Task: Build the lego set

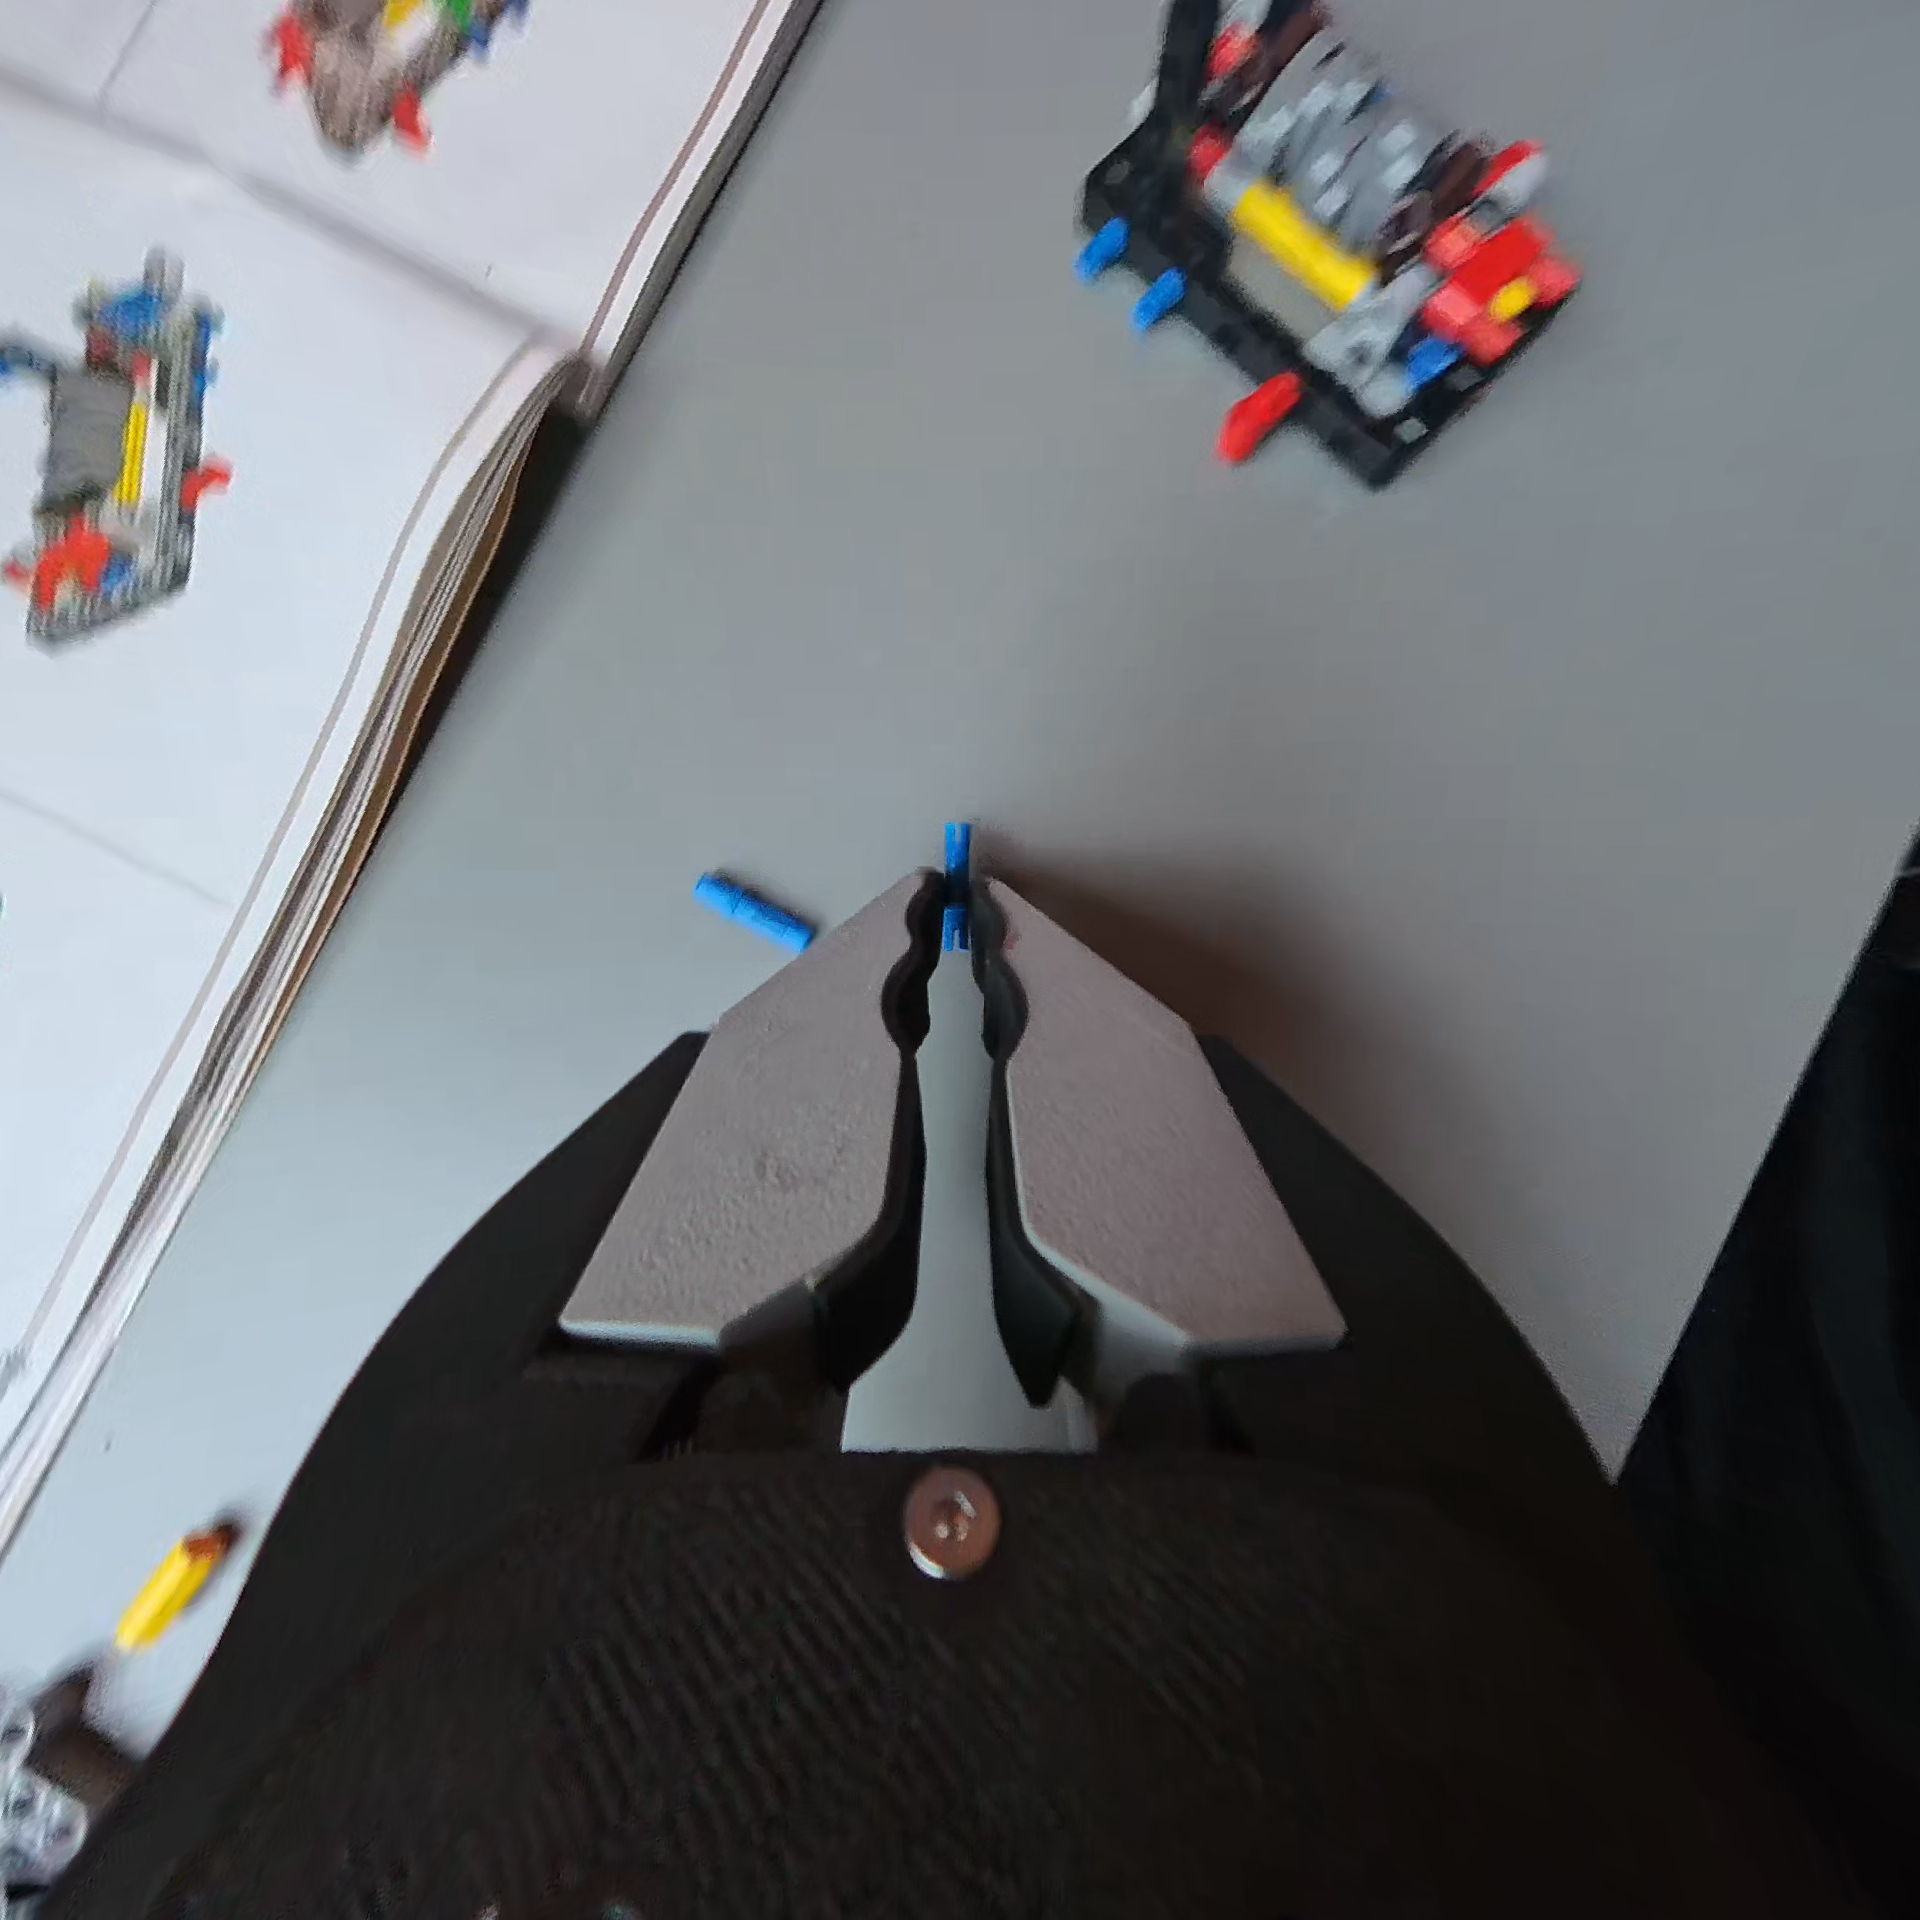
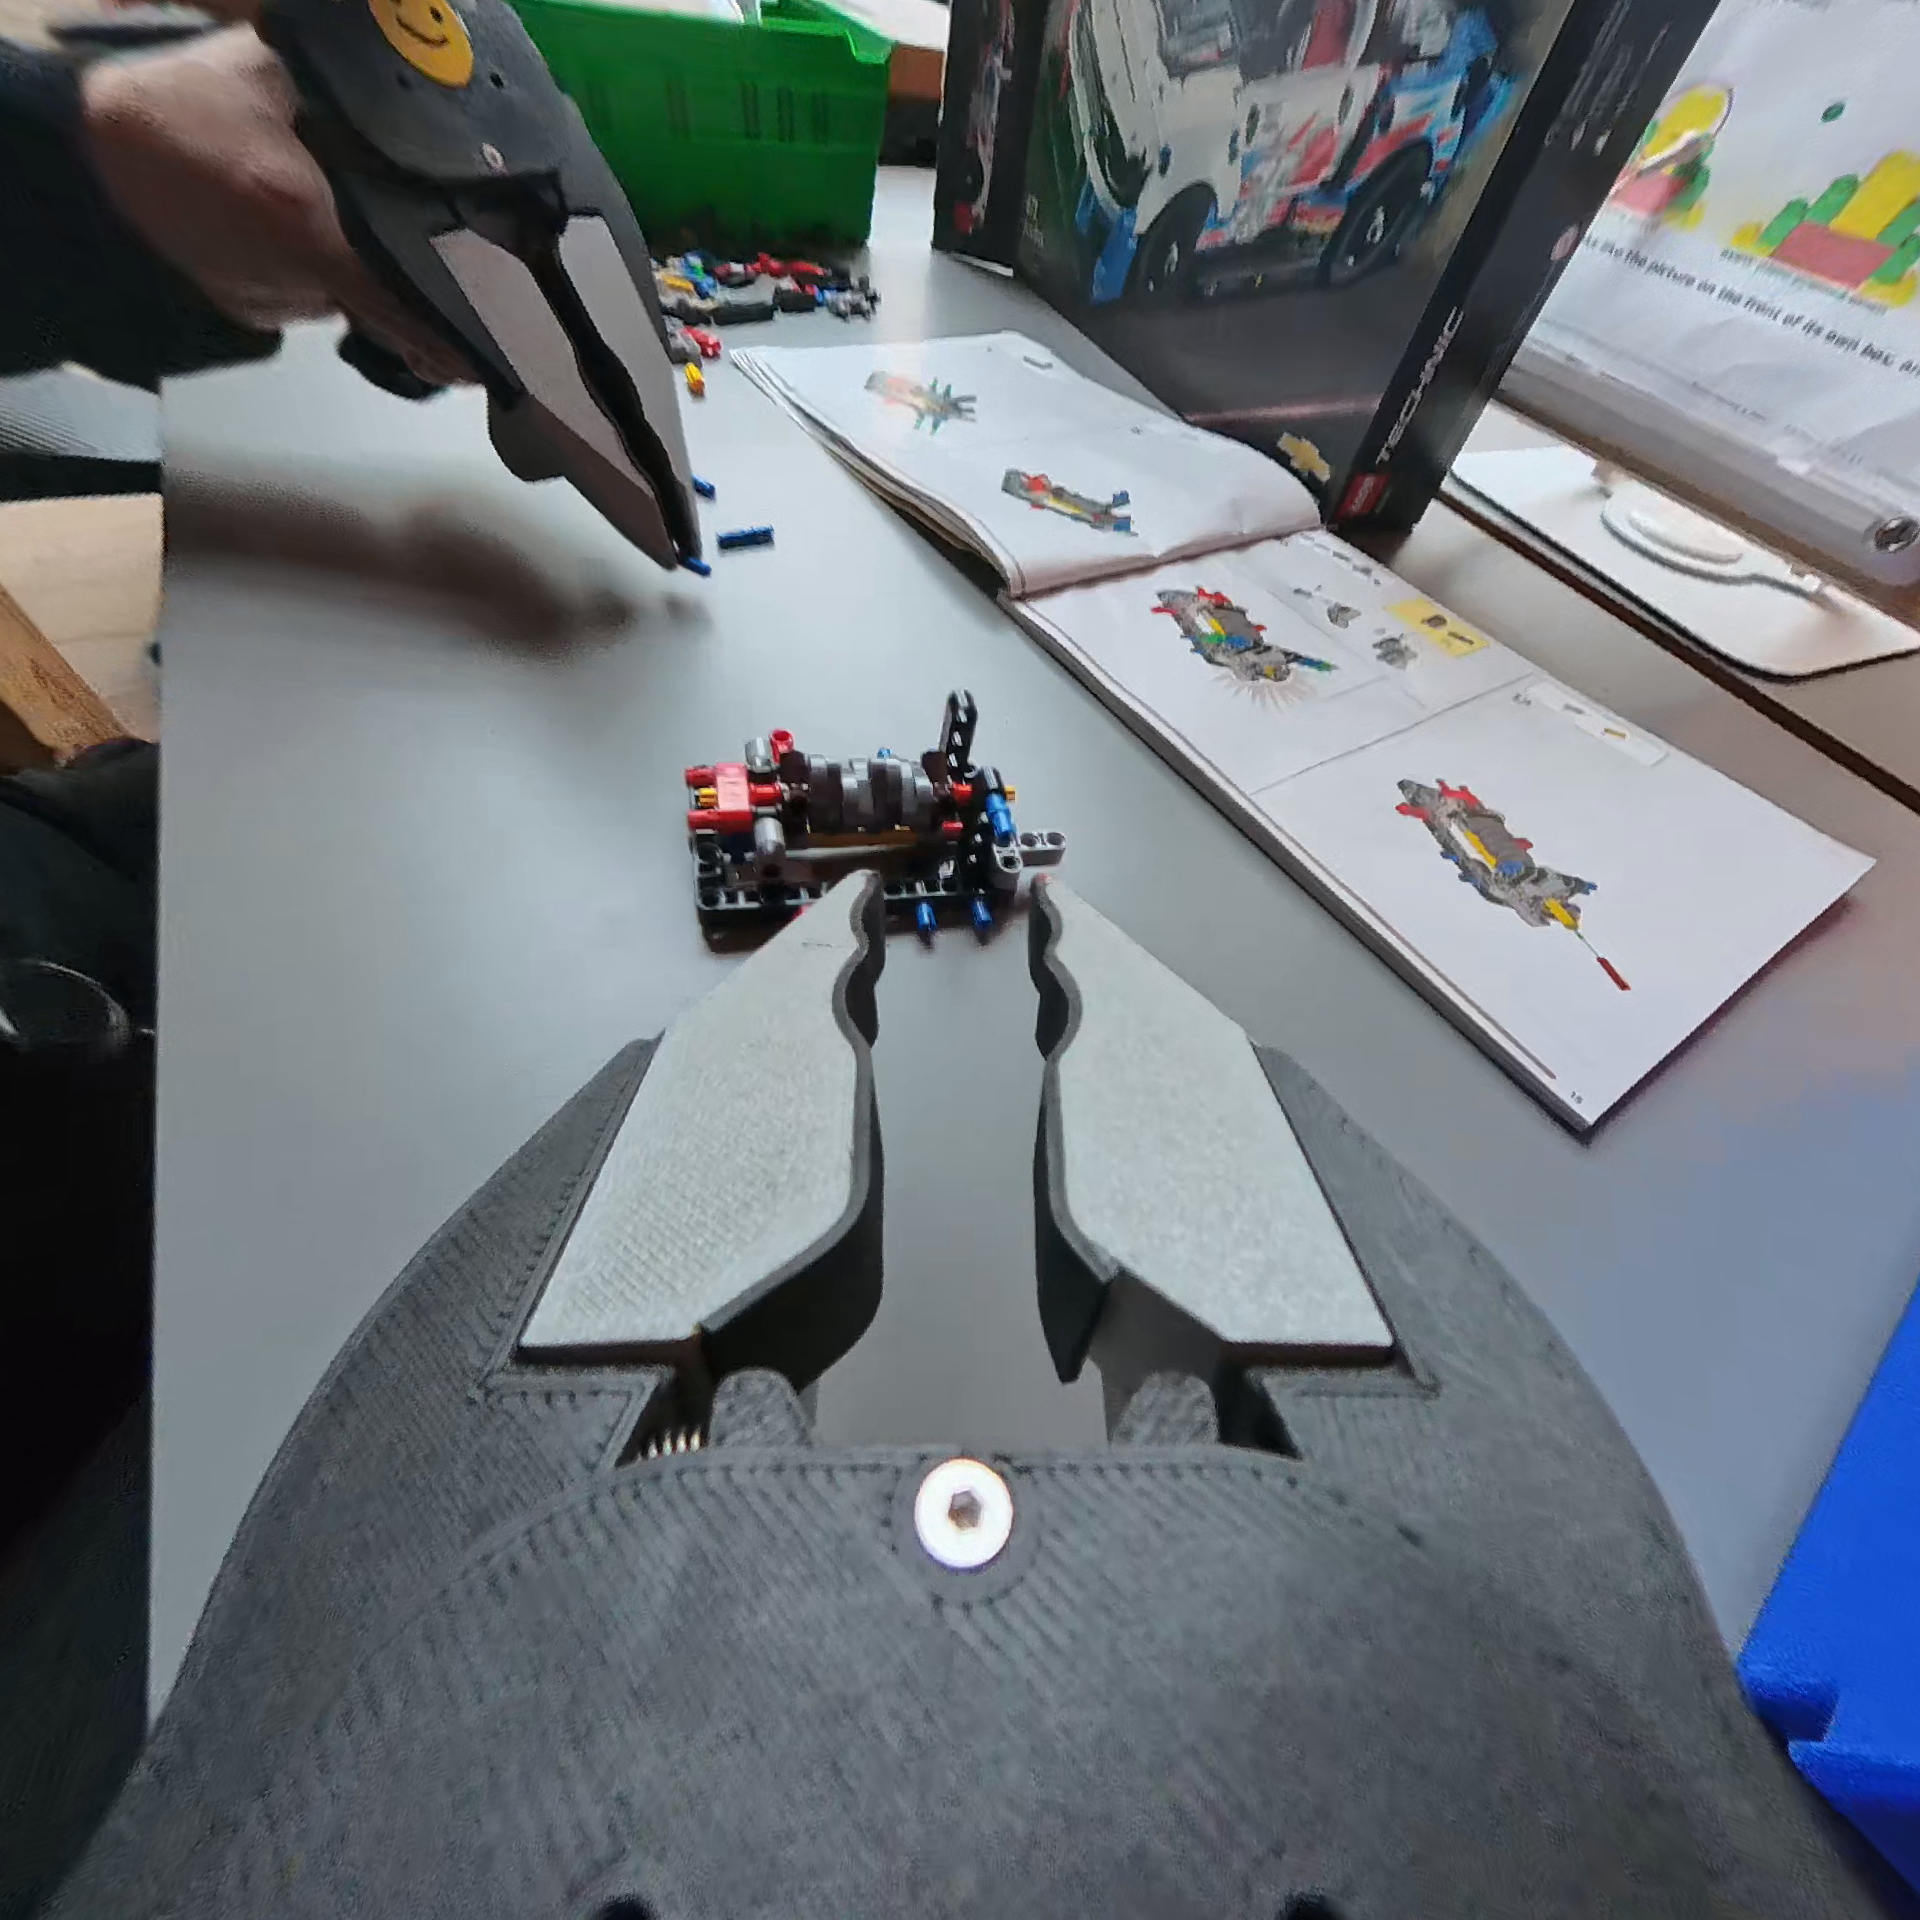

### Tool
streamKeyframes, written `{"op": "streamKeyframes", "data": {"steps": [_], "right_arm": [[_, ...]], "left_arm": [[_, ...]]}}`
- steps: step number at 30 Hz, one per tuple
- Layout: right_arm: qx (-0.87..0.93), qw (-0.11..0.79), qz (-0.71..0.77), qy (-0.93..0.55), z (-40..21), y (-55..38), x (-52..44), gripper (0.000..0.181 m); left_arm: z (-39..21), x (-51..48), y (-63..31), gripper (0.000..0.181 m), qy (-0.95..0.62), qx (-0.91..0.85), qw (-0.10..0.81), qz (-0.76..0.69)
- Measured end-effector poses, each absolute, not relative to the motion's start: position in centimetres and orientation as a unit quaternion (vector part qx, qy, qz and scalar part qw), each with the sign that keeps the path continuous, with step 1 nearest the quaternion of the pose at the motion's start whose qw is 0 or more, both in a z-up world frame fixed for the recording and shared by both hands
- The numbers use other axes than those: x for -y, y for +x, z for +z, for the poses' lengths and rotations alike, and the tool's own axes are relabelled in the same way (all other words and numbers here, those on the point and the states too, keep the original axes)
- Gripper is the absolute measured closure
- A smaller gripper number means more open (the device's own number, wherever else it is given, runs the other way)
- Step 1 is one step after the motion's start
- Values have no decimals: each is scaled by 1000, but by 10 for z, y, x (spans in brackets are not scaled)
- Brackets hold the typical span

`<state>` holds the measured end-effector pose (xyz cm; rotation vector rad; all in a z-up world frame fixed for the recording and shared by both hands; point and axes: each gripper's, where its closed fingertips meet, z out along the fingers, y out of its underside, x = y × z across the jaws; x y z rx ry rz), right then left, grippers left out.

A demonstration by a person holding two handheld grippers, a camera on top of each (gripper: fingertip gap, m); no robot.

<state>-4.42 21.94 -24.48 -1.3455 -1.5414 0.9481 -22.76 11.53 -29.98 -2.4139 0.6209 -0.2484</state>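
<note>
The left gripper [image 1: 958,902] has its jaws pinched on a small blue pin [image 1: 957,883], held by its middle just above the grey surface [image 1: 1247,675]. The pin looks light, stiff and smooth, so it may twist or slip; a grip across its collar seems safest. A second blue pin [image 1: 753,911] lies just beside it. The right gripper [image 2: 956,914] hovers with jaws narrowly apart and empty, close to the half-built model [image 2: 862,821], a knobbly block of hard plastic beams nearer the surface's middle. The open booklet [image 2: 1351,727], soft paper, lies beside the model.
</note>
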Motion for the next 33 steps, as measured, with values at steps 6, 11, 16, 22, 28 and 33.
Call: {"op": "streamKeyframes", "data": {"steps": [6, 11, 16, 22, 28, 33], "right_arm": [[606, 394, 480, -498, -215, -52, -179, 171], [560, 399, 558, -465, -172, -57, -145, 165], [564, 433, 552, -436, -147, -54, -117, 170], [563, 451, 542, -431, -136, -55, -100, 178], [569, 457, 535, -426, -135, -58, -92, 181], [572, 466, 528, -419, -133, -58, -89, 181]], "left_arm": [[-224, -138, -136, 179, -778, -368, 495, -118], [-181, -130, -70, 179, -685, -394, 577, -206], [-161, -115, -50, 179, -652, -393, 595, -257], [-148, -104, -52, 179, -640, -387, 612, -257], [-139, -93, -48, 179, -627, -399, 617, -260], [-138, -92, -48, 179, -627, -396, 615, -268]]}}
